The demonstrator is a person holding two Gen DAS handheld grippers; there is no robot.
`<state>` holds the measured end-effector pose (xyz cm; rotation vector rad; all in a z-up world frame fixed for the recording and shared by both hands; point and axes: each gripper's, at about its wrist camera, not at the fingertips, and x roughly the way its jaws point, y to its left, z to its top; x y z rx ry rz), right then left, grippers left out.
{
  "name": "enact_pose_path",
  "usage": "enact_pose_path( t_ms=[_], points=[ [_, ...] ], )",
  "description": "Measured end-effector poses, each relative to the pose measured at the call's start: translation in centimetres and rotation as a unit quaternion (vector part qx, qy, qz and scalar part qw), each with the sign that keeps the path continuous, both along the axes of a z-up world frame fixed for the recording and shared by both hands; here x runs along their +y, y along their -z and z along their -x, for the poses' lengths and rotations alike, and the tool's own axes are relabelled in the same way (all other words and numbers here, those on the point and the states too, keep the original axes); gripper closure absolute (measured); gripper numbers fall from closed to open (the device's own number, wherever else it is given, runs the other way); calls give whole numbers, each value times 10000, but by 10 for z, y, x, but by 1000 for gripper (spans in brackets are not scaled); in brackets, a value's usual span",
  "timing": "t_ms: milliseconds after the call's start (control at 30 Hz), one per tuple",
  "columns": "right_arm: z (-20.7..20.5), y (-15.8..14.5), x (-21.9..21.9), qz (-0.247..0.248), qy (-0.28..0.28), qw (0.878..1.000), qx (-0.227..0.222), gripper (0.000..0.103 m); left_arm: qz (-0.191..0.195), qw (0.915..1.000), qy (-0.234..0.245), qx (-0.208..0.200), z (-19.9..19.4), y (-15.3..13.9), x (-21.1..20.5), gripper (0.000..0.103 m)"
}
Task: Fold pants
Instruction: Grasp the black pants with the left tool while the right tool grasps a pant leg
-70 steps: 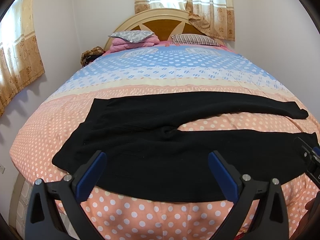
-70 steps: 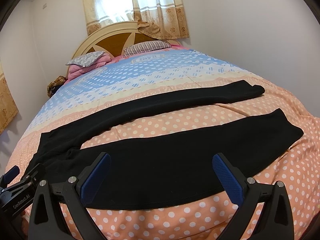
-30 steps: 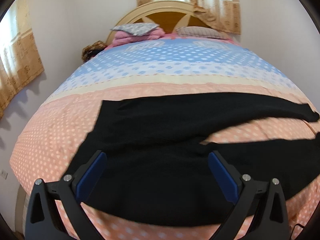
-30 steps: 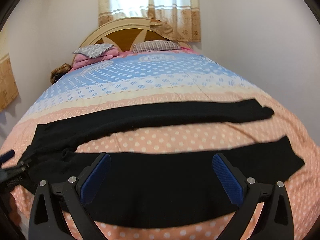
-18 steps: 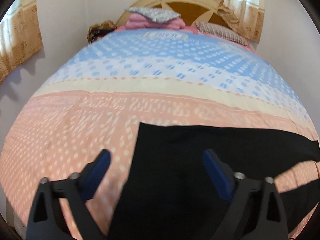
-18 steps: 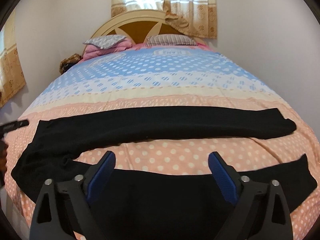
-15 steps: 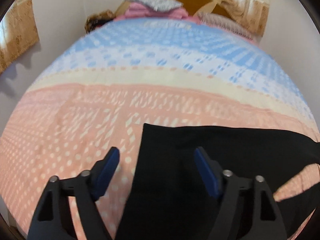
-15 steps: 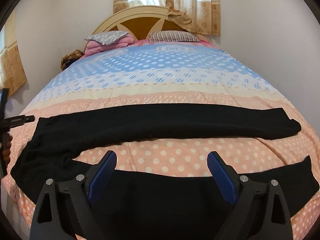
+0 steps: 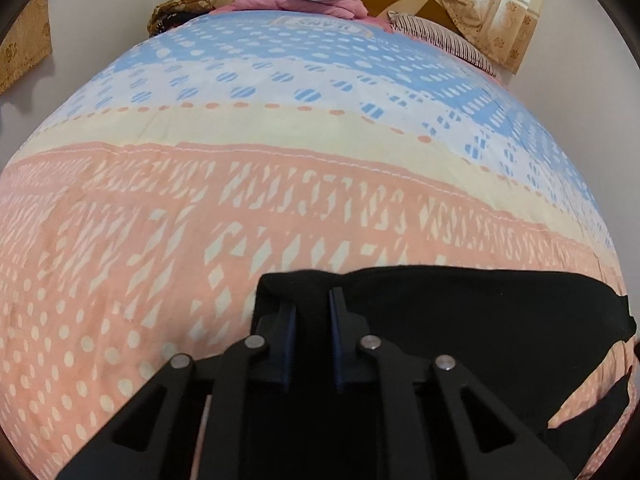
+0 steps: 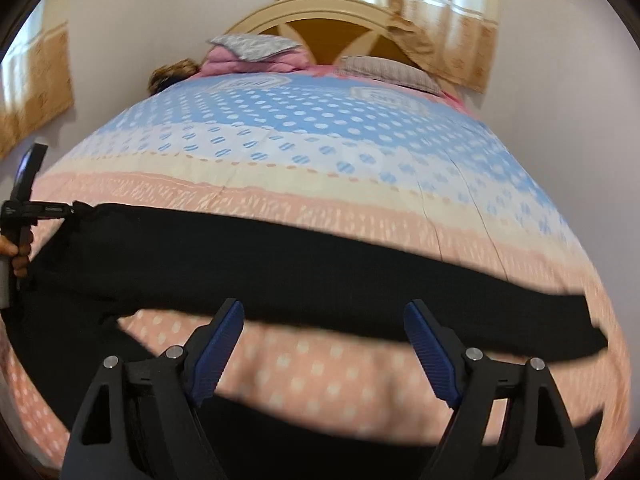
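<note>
With the black pants (image 10: pixel 280 264) lying across the bed (image 9: pixel 200 208), the left tool (image 9: pixel 312 308) is pinching their waist corner while the right tool (image 10: pixel 324 340) is closing, nothing between its jaws, risking a lopsided, dragging fold.

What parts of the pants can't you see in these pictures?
- Left view: the left gripper is shut on a corner of the pants; its own body hides the cloth below.
- Right view: the near leg is hidden behind the closing right gripper and cut by the bottom edge.
- Right view: blur smears the far leg's cuff.
</note>
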<state>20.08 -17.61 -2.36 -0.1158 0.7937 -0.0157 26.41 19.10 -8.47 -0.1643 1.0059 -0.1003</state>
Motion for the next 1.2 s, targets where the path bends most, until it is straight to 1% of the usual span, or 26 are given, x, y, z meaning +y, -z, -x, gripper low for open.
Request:
enact_pose_path(
  t_ms=[33,100,133,233,300,367,433,467,500,533,567,600,633,667,700,733,767,833,933,1000,1100,1200],
  points=[
    [-13,0,-3,-36,-118,9999,70,20,22,10000,-8,-35,1,0,0,88],
    [-46,5,-11,-288,-473,9978,371,20,-65,10000,16,-25,-2,1,-1,88],
    [-57,8,-12,-325,-572,9967,473,20,-121,9999,20,-10,-1,1,-3,88],
    [-94,23,-14,-27,-729,9948,715,20,-212,9998,20,47,-7,1,-4,87],
    [-116,34,-14,102,-937,9913,914,20,-268,9996,8,98,-11,1,-4,82],
    [-131,47,-13,300,-1158,9859,1167,20,-184,9997,40,164,-14,2,-2,66],
    [-140,60,-11,450,-1348,9797,1413,20,-195,9997,68,152,-16,2,-4,62],
    [-142,63,-13,366,-1440,9777,1483,20,-253,9995,75,149,-17,3,-6,61],
    [-143,64,-16,231,-1485,9773,1496,22,-299,9994,79,141,-19,3,-8,60],
    [-143,64,-20,94,-1519,9762,1546,28,-386,9992,82,103,-20,3,-10,61],
    [-143,65,-23,-255,-1660,9709,1708,49,-443,9990,91,69,-20,4,-12,62],
    [-142,65,-24,-461,-1723,9678,1775,59,-481,9988,88,43,-20,4,-13,64],
    [-143,63,-23,-455,-1732,9681,1751,65,-508,9987,79,10,-20,4,-13,69],
    [-139,61,-21,-501,-1795,9667,1753,84,-489,9988,75,-17,-20,3,-12,73],
    [-136,59,-19,-580,-1819,9658,1754,92,-450,9990,61,-26,-19,2,-11,77],
    [-133,56,-17,-580,-1771,9673,1719,94,-377,9993,32,-37,-19,0,-8,87],
    [-128,53,-16,-529,-1700,9698,1669,97,-352,9993,-16,-99,-17,-5,-5,88],
    [-119,43,-15,-492,-1608,9743,1499,97,-338,9991,-10,-258,-12,-16,-3,88],
    [-104,17,-20,-656,-1569,9789,1129,97,-327,9979,6,-560,-2,-33,-1,88],
    [-86,-1,-19,-723,-1581,9807,896,97,-315,9968,-31,-736,6,-43,2,88],
    [-61,-21,-14,-688,-1617,9827,590,97,-243,9949,-38,-982,19,-57,5,88],
    [-40,-36,-11,-710,-1607,9839,324,97,-232,9916,-83,-1270,34,-70,8,88]
  ],
)
